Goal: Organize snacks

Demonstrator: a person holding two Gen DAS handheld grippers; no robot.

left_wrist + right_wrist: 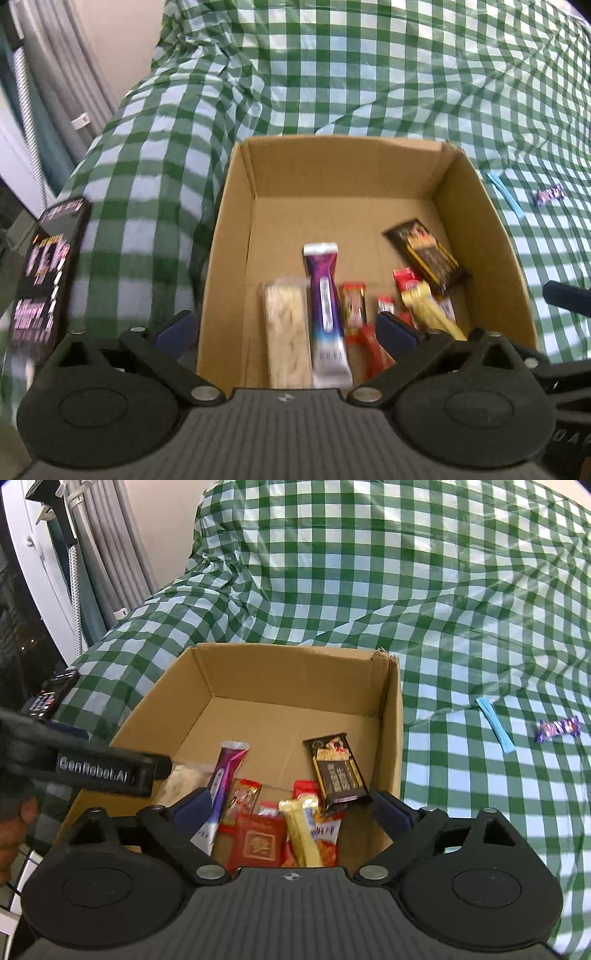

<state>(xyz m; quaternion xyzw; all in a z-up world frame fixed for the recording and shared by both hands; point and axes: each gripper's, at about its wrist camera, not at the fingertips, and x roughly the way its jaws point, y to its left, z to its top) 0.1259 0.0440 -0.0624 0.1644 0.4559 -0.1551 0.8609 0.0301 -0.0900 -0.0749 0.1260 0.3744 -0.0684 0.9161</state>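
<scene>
An open cardboard box stands on the green checked cloth. Inside lie several snacks: a pale nougat bar, a purple stick pack, a black chocolate bar, a yellow stick and red packets. My left gripper hangs over the box's near left part, jaws wide, nothing gripped. My right gripper hovers over the near right part, open, gripping nothing. Outside, to the right, lie a blue strip and a purple wrapped candy.
A black phone-like device lies left of the box. The left gripper's body crosses the right wrist view at left; a finger of the right gripper shows at the left view's right edge. Curtains hang at far left.
</scene>
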